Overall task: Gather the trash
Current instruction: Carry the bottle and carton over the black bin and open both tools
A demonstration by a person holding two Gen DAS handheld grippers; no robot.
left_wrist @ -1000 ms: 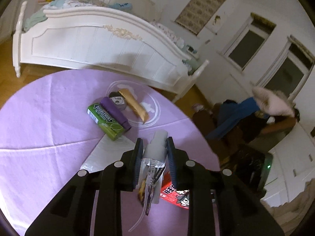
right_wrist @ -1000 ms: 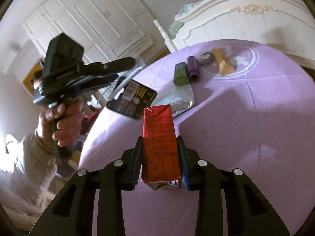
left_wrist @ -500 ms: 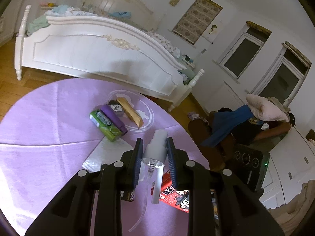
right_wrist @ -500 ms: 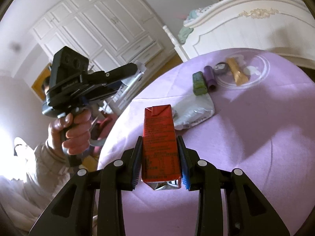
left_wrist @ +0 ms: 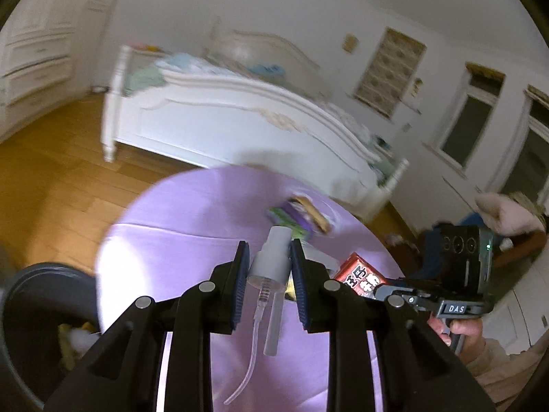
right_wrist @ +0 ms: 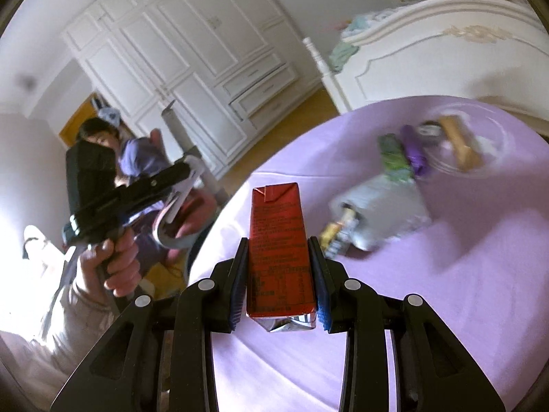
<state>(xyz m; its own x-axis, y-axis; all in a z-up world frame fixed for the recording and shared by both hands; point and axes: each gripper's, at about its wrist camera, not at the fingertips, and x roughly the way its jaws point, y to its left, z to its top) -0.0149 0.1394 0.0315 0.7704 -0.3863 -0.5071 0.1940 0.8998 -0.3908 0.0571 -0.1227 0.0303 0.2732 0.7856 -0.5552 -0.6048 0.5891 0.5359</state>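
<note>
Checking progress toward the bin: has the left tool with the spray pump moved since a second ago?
Yes. The left tool, shut on the spray pump, has swung left, away from the bed; a dark bin now shows at lower left.

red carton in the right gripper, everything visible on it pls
The red rectangular drink carton looks like coated paperboard, with fine dark print on its face, a folded flap at its far end and a creased silver base nearest the camera. It lies lengthwise along the right gripper, whose blue-padded jaws clamp its two sides. It hangs above the purple tablecloth, touching nothing else.
</note>
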